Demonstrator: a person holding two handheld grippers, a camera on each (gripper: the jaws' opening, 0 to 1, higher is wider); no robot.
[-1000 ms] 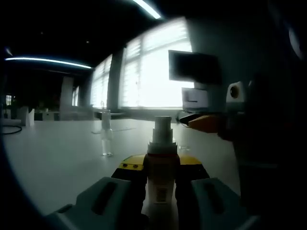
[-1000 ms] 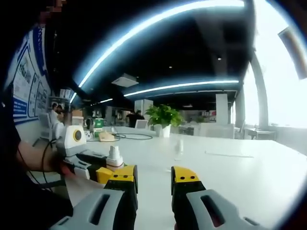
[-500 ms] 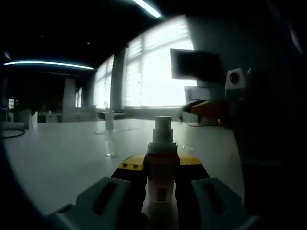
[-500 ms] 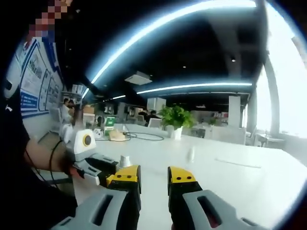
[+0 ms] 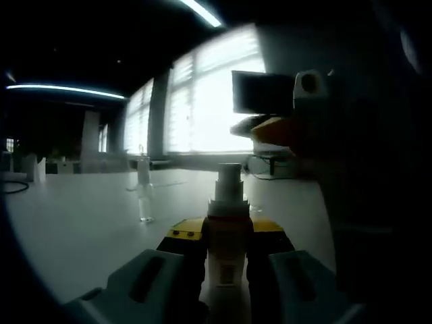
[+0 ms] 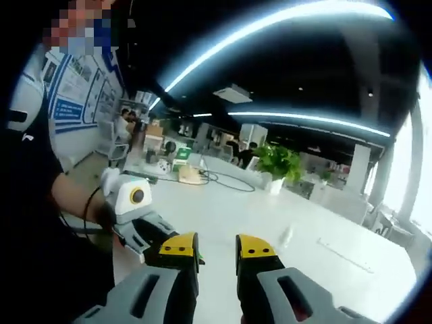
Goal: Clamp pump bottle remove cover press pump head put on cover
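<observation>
A pale table runs toward bright windows in a dim office with ceiling light strips. In the left gripper view, the left gripper has its jaws closed on the pump bottle, upright at lower centre with its pump head bare; a clear cover stands apart on the table at left centre. The right gripper view adds a potted plant at centre right. The right gripper holds nothing, its jaws narrowly parted, and the left gripper appears again at lower left.

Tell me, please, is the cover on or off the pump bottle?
Off: the pump bottle, clamped in the left tongs, shows its bare pump head.
</observation>
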